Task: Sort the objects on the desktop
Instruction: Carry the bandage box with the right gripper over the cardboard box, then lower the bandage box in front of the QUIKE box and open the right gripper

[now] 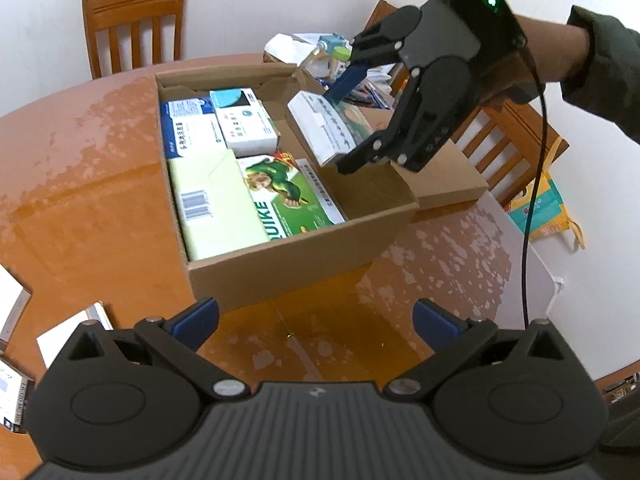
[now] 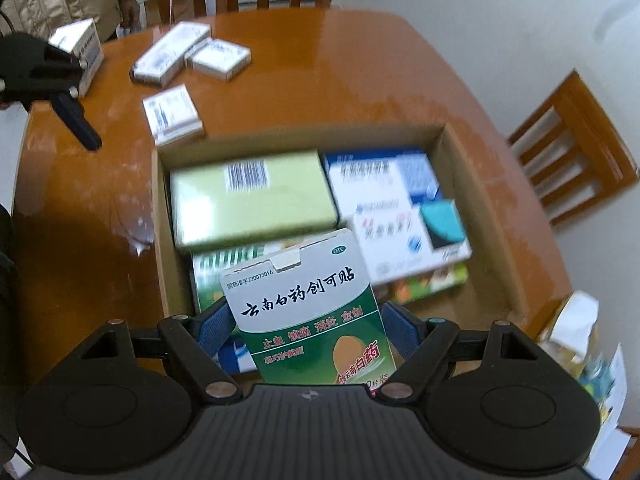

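Observation:
A cardboard box [image 1: 304, 264] stands on the wooden table and holds several medicine boxes, among them a pale green one [image 1: 212, 200] and a green "QUIKE" one [image 1: 288, 196]. My right gripper [image 2: 310, 330] is shut on a green and white plaster box [image 2: 312, 312] and holds it over the cardboard box [image 2: 160, 216]; in the left wrist view this gripper [image 1: 348, 120] and its plaster box [image 1: 324, 128] hang above the box's free right corner. My left gripper [image 1: 316, 322] is open and empty, in front of the cardboard box's near wall.
Several white medicine boxes [image 2: 172, 116] lie loose on the table [image 2: 320, 68] beyond the cardboard box, some showing at the left edge of the left wrist view [image 1: 76, 332]. Wooden chairs [image 1: 134, 28] surround the table. Bags and clutter [image 1: 304, 50] sit behind the box.

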Demonstrator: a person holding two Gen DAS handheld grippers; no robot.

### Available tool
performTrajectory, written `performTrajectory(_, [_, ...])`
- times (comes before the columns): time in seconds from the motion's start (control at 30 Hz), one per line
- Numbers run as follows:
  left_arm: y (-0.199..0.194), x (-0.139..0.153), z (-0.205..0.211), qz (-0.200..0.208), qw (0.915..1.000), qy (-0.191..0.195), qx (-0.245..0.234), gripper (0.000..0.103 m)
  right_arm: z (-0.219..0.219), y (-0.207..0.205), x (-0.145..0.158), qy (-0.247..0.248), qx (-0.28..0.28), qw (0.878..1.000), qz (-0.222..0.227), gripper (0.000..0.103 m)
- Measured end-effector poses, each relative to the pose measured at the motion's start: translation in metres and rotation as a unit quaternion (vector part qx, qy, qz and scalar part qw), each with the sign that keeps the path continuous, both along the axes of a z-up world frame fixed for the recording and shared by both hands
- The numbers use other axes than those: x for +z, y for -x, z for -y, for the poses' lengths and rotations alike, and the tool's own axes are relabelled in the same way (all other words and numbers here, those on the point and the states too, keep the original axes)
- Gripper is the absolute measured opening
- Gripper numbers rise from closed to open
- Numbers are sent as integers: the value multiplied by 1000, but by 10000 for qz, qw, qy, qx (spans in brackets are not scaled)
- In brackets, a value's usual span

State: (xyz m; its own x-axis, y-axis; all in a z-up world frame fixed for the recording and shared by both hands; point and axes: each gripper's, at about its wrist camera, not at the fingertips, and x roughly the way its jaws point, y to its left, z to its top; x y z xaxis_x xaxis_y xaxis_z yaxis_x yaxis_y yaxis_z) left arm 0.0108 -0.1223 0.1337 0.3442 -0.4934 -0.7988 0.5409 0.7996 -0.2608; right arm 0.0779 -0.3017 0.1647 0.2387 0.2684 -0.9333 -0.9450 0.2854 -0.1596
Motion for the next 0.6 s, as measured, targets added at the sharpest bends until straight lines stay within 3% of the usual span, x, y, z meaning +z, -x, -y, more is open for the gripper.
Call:
performTrajectory(0.27, [-1,-3,1,-43,10000,28,60,103,-20,3,-48,456,114,9987,-179,84])
performTrajectory(0.47, [0,-4,-4,-63,9998,60,173,103,-21,9,-64,823,126,9949,-568,82])
performTrajectory(0.6, [2,-4,-4,-79,9998,81,183,103,-17,8,-65,754,-76,9952,-621,82])
